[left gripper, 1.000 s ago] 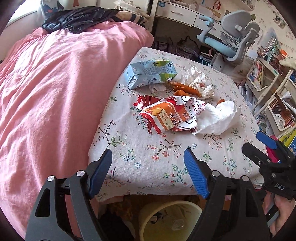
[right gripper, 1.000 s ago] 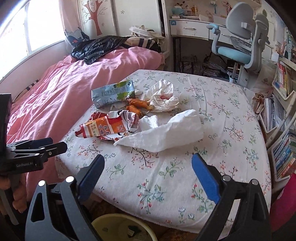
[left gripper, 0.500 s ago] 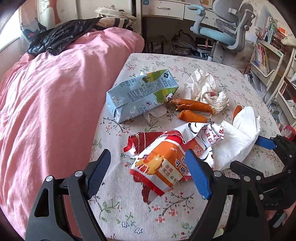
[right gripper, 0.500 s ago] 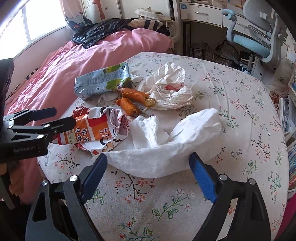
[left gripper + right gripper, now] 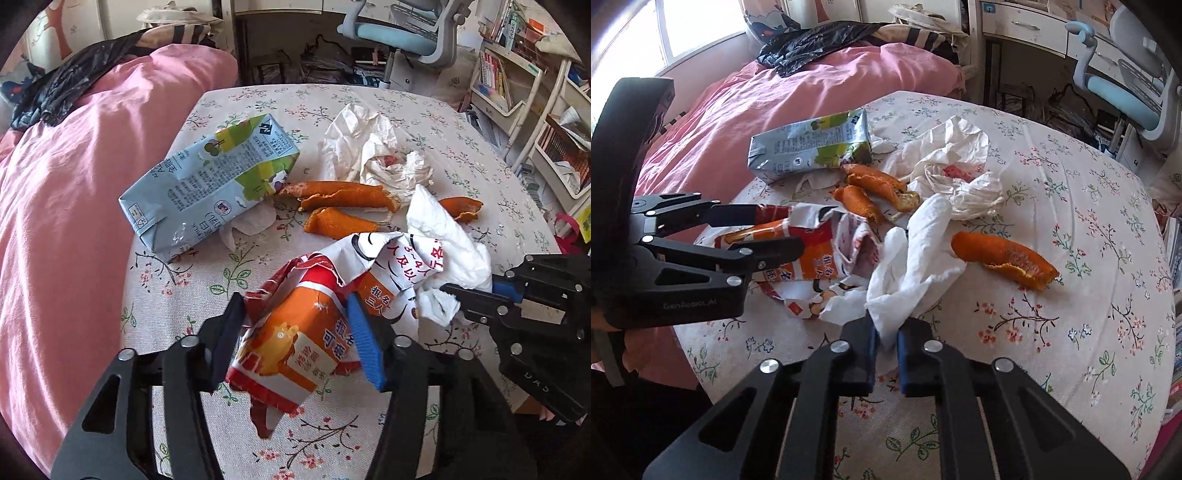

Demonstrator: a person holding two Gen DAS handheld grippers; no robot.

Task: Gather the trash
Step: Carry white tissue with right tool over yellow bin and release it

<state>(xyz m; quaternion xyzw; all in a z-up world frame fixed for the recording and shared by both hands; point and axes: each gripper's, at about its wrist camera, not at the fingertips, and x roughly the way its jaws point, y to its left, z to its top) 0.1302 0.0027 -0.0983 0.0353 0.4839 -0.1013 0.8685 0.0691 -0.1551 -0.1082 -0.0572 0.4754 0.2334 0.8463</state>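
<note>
My left claw [image 5: 295,332] now straddles snack wrapper [image 5: 295,350] on flowered worktop [image 5: 177,288], grip unclear, wrapper's far side hidden. My right claw [image 5: 886,341], spread earlier, now pinches white tissue [image 5: 916,254] beside it.

Four orange peels [image 5: 1004,260]; two tissues [image 5: 916,266]; one carton [image 5: 812,146]; one wrapper [image 5: 809,258].

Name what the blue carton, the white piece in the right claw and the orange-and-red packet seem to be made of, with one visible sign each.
Blue carton: probably coated paperboard; slight sheen, sharp creases, dented box shape.
White piece pinched in the right claw: likely tissue paper; matte, soft, limp folds.
Orange-and-red packet between the left claw's fingers: seemingly glossy printed film or coated paper; torn jagged edges, shiny highlights.
</note>
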